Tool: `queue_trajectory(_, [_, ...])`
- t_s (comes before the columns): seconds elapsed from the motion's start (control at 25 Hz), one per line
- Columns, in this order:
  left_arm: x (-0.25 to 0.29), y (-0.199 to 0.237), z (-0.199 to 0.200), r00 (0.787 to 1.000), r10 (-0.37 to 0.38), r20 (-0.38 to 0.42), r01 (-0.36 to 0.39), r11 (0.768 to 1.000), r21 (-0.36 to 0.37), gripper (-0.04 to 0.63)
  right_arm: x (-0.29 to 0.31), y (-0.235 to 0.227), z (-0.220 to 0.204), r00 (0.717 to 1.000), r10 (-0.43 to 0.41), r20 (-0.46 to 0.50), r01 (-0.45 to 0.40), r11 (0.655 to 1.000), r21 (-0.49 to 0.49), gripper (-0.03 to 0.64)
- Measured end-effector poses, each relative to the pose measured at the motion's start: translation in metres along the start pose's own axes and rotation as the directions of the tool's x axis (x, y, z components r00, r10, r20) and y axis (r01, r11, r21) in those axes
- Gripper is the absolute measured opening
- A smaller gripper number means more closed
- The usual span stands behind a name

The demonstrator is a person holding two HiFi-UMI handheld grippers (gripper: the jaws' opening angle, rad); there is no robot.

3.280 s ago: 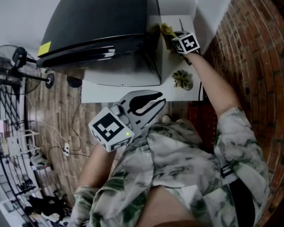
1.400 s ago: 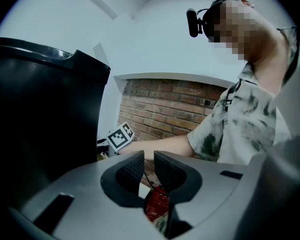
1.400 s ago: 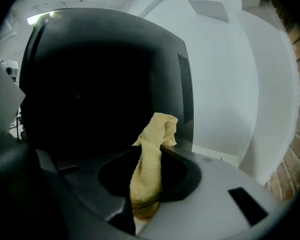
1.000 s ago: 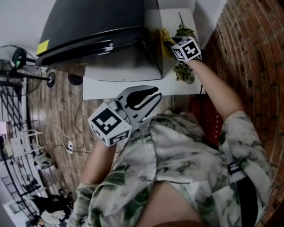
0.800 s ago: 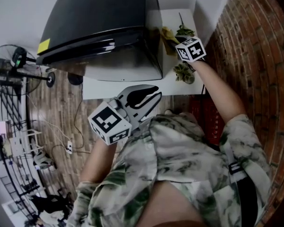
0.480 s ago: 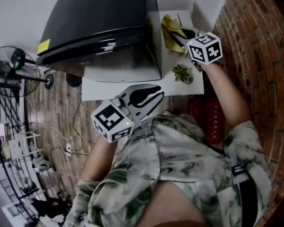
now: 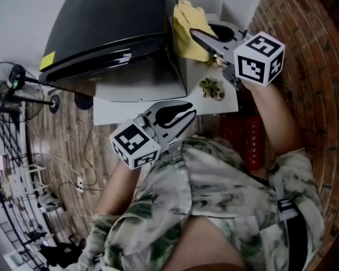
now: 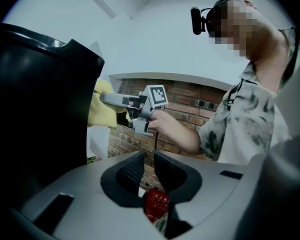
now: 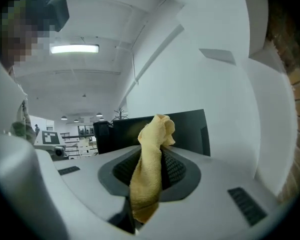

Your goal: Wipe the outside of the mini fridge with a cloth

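**One cloth, held at the fridge's right edge**

The right gripper [image 7: 195, 34] pinches the cloth [image 7: 186, 20] by a fold beside the fridge [image 7: 107, 21]. The left gripper [image 7: 187, 114], jaws nearly together on nothing, hangs low in front. So thin a pinch may slip under drag. The brick wall [image 7: 308, 66] crowds the right; the top lies open.

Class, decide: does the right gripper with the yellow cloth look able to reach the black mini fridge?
Probably yes: the right gripper, shut on the yellow cloth, hangs beside the black mini fridge's top edge with nothing between.
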State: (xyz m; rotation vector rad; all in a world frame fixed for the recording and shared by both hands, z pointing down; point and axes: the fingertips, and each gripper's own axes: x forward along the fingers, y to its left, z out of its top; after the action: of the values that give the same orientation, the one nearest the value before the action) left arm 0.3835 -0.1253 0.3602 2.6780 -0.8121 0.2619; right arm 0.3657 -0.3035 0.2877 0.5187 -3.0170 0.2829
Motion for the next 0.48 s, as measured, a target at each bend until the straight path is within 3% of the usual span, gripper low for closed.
queue_trajectory(0.2, [-0.003, 0.001, -0.001, 1.0, 0.017, -0.004, -0.017, 1.0, -0.005, 0.055, 0.02, 0.004, -0.038, 0.998, 0.025, -0.061, -0.022, 0.999, 0.05, 0.095])
queue_trajectory(0.48, [-0.009, 0.006, -0.007, 0.999, 0.042, -0.015, -0.043, 0.999, -0.024, 0.055, 0.036, -0.008, -0.1, 0.989, -0.011, -0.15, 0.018, 0.999, 0.046, 0.095])
